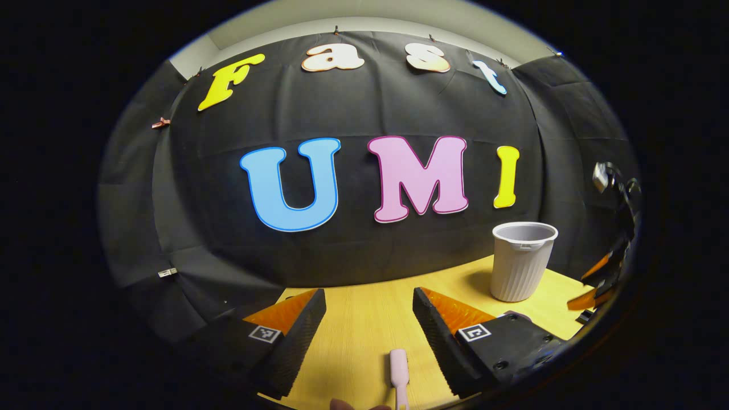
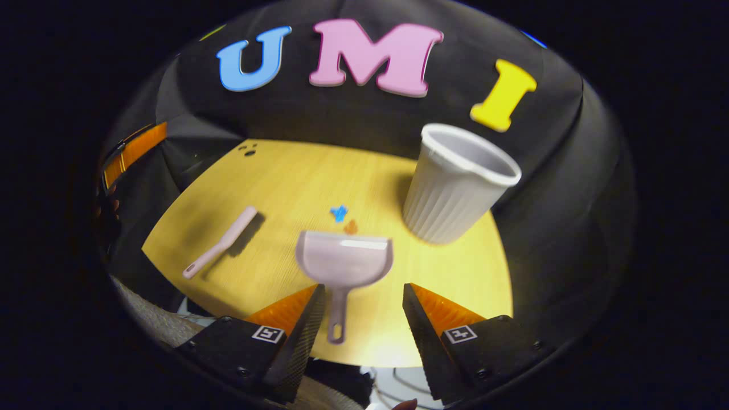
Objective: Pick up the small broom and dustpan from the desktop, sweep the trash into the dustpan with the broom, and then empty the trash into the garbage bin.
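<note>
- The desktop point(image 2: 273, 171) is the largest thing, a yellow wooden top, and I place everything else from the garbage bin.
- The garbage bin point(image 2: 455, 188) is a pale ribbed cup that stands upright with its mouth open, so I judge it is ready to receive the trash.
- The dustpan point(image 2: 344, 259) lies flat on the left of the bin, its handle pointing toward me, I think to make it easy to take.
- The broom point(image 2: 219, 242) lies further left of the bin, well apart from the dustpan.
- My right gripper point(image 2: 361, 319) is spread wide and empty, with the dustpan handle between its fingers but not touched.
- My left gripper point(image 1: 370, 330) is also wide apart and holds nothing; the broom end lies between its fingers.
- The trash point(image 2: 344, 219), two small scraps, lies just before the dustpan's lip, left of the bin.
</note>
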`<state>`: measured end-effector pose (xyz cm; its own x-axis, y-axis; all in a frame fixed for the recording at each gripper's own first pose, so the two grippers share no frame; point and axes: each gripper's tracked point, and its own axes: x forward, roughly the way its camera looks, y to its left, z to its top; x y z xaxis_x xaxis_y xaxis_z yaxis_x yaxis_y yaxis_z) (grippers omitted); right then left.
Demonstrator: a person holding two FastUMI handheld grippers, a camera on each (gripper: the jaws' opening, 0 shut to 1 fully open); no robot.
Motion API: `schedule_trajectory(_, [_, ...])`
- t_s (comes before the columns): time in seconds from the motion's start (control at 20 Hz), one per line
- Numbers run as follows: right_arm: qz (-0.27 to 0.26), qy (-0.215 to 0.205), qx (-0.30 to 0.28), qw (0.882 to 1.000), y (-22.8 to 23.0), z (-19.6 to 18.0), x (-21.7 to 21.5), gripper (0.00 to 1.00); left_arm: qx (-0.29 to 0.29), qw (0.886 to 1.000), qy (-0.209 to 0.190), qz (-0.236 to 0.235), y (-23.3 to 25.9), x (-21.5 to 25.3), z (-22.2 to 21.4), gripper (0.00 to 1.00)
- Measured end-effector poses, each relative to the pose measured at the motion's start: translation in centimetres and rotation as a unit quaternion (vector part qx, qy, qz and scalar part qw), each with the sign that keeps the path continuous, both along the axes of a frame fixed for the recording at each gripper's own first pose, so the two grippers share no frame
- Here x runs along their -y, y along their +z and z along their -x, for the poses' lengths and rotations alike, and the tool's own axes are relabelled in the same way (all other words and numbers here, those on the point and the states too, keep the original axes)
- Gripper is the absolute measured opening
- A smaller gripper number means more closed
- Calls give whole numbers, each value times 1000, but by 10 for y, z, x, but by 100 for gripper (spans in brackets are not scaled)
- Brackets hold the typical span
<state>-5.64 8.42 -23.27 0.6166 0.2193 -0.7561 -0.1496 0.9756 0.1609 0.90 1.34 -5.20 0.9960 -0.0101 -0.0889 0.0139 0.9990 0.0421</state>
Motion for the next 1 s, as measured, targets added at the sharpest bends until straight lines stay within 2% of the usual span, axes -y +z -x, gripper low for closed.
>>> schedule_trajectory(0.1, [-14, -4, -43, 999, -42, 4, -15, 83, -11, 1000, -2, -11, -12, 1, 2, 97])
schedule_trajectory(0.25, [18, 15, -74, 997, -85, 2, -22, 84, -28, 999, -12, -22, -31, 4, 4, 97])
schedule_trajectory(0.45, [29, 32, -107, 993, -123, -15, -41, 83, -61, 998, -16, -17, -58, 6, 6, 97])
schedule_trajectory(0.7, [28, 20, -143, 989, -159, -36, -57, 80, -78, 997, -7, -14, -73, 1, 8, 96])
schedule_trajectory(0.95, [16, 2, -175, 984, -175, -45, -61, 63, -89, 996, 5, -11, -81, -4, 6, 97])
schedule_trajectory(1.0, [24, -2, -184, 983, -182, -43, -58, 57, -92, 996, 7, -10, -84, -4, 6, 100])
